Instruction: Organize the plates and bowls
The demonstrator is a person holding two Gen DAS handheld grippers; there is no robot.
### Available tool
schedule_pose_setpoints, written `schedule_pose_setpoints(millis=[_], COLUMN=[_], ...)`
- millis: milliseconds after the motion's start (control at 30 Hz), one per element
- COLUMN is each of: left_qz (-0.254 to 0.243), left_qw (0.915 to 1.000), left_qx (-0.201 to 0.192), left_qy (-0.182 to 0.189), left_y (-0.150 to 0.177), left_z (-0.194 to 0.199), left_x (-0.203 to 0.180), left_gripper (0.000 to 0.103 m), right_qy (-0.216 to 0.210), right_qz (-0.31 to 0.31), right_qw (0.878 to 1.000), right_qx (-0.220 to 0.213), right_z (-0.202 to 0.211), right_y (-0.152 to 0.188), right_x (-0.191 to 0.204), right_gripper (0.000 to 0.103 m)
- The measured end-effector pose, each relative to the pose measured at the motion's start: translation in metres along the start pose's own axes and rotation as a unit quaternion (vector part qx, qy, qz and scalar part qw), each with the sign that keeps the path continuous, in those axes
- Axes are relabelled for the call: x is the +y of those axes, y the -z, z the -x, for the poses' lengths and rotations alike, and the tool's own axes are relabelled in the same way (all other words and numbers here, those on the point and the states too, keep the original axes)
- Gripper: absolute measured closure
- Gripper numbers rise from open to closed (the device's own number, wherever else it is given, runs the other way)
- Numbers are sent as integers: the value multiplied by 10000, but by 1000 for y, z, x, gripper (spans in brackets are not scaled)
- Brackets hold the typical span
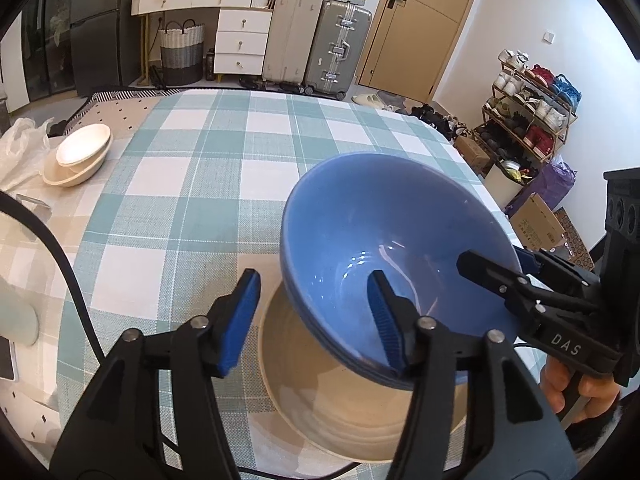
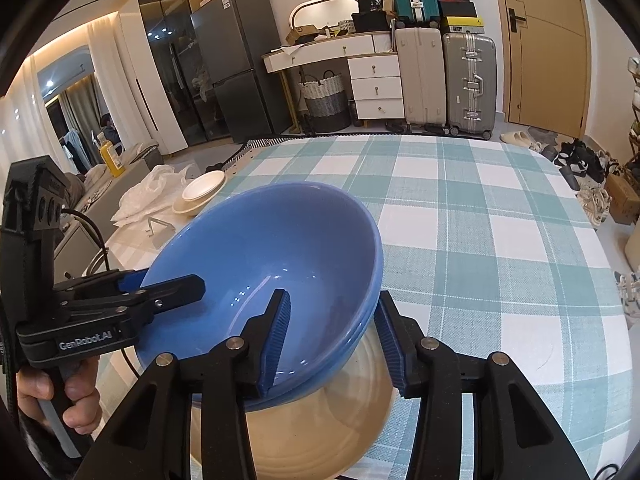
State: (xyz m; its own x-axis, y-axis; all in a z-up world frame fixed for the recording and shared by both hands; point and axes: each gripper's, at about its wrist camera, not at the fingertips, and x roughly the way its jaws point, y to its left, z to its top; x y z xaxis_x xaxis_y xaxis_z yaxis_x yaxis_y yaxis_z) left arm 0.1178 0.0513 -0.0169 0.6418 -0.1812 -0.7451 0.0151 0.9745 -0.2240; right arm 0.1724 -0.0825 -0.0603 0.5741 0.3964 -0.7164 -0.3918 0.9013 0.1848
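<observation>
A blue bowl leans tilted in a larger cream bowl on the checked tablecloth. My left gripper straddles the blue bowl's near-left rim, one finger inside and the other well clear outside; it is open. My right gripper straddles the opposite rim, one pad inside away from the wall and the other close to the outer wall; it is open too. Each gripper also shows in the other's view: the right gripper and the left gripper.
Two cream dishes sit stacked at the table's far left beside a white plastic bag. A black cable crosses the left side. Suitcases, drawers and a shoe rack stand beyond the table.
</observation>
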Motion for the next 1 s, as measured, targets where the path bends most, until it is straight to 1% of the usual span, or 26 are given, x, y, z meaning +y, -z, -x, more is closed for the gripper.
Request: schedule_pose_setpoints(millis=[67, 100, 133, 200, 300, 333, 367, 400, 433, 533, 600, 733, 833, 933, 1000], left_qz=[-38, -58, -85, -158, -305, -354, -401, -422, -440, -501, -523, -625, -751, -790, -803], left_qw=[10000, 9999, 9998, 9994, 9981, 9974, 9965, 9956, 9942, 9922, 9909, 9871, 9833, 9801, 9787], left_qx=[-63, -119, -190, -284, -518, -603, -711, -802, -943, -1109, -1209, -1414, -1598, -1754, -1808], left_qy=[-14, -43, -67, -69, -110, -152, -194, -225, -259, -266, -269, -410, -435, -481, -545], left_y=[0, 1, 1, 3, 6, 8, 10, 11, 14, 19, 24, 35, 46, 56, 61], left_z=[5, 8, 12, 20, 35, 39, 44, 49, 56, 69, 76, 86, 90, 91, 89], left_x=[0, 0, 0, -1, -3, -4, -4, -5, -4, -2, 1, 7, 11, 15, 19], left_gripper=[31, 27, 26, 25, 19, 16, 12, 3, 2, 2, 2, 2, 2, 2, 2], right_qy=[41, 77, 115, 158, 144, 182, 207, 204, 202, 259, 217, 73, -61, -75, -209], right_qz=[112, 187, 272, 353, 423, 470, 526, 577, 653, 821, 895, 930, 945, 1020, 955], right_qw=[9999, 9998, 9995, 9991, 9983, 9978, 9972, 9967, 9959, 9931, 9912, 9878, 9864, 9837, 9840], right_qx=[-28, -56, -98, -185, -379, -431, -485, -531, -594, -802, -948, -1244, -1346, -1477, -1491], right_z=[2, 4, 6, 10, 19, 22, 25, 28, 31, 41, 48, 61, 65, 68, 68], right_y=[0, 0, 1, 2, 3, 4, 5, 5, 7, 12, 15, 24, 30, 38, 44], right_x=[2, 4, 6, 8, 10, 11, 12, 13, 15, 18, 20, 20, 16, 11, 3], right_gripper=[52, 50, 47, 22, 10, 7, 1, 1, 1, 1, 1, 1, 1, 1, 1])
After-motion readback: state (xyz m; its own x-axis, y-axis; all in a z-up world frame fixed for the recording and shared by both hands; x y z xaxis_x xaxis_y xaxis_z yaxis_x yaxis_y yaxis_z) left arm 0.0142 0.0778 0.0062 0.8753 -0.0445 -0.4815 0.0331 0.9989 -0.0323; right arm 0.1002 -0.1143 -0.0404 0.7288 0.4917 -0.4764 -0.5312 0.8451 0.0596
